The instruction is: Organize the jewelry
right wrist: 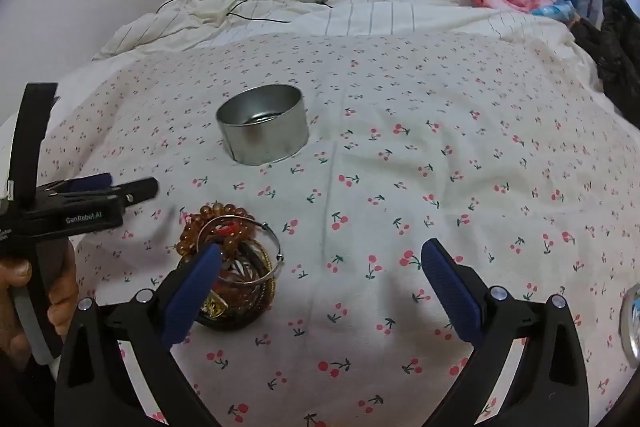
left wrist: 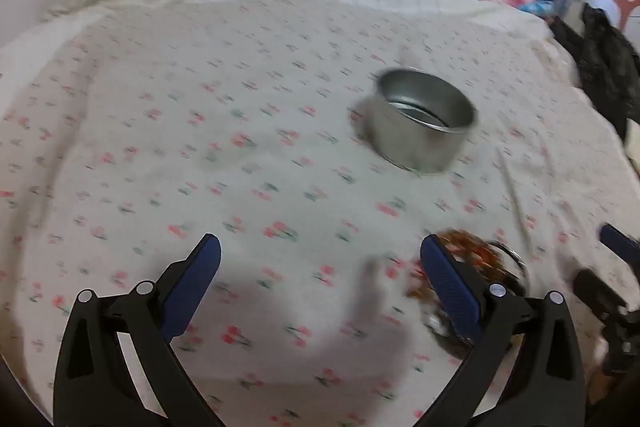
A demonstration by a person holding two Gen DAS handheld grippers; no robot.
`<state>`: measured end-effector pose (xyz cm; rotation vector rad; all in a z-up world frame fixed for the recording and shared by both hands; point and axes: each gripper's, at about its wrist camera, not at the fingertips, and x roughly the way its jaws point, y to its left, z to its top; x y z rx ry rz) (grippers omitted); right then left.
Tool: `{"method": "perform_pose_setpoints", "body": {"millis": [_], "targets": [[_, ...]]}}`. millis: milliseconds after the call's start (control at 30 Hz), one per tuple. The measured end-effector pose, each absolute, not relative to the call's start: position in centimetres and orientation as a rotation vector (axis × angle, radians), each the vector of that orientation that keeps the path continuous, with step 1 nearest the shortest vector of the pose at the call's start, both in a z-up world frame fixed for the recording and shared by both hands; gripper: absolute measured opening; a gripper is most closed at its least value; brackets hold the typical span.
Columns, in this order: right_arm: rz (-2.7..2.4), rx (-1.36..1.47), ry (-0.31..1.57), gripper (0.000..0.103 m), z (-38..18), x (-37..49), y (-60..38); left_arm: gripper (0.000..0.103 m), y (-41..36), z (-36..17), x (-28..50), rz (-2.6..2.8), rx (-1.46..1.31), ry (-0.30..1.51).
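Both grippers – left, right – wide open, holding nothing.

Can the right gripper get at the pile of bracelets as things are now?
Probably yes. The right gripper is open and empty, and the pile of bracelets lies uncovered on the sheet by its left finger. It would only need shifting left.

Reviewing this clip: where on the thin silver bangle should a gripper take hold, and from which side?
Grip the silver bangle on its exposed right-hand arc, near the small clasp, coming from above with one finger inside the loop and one outside. It lies roughly flat on top of the jewelry pile, so only the thin rim offers purchase. The amber bead bracelet crowds its left side.
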<state>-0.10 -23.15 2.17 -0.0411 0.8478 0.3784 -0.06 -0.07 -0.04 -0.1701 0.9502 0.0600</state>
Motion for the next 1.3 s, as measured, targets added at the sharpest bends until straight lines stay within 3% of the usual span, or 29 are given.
{"method": "perform_pose_setpoints", "body": {"millis": [1300], "targets": [[0.382,-0.077,0.864,0.096,1.2,-0.1,-22.3,0.097,-2.2,0.5,-1.3,0.014,-0.112,0.894]]}}
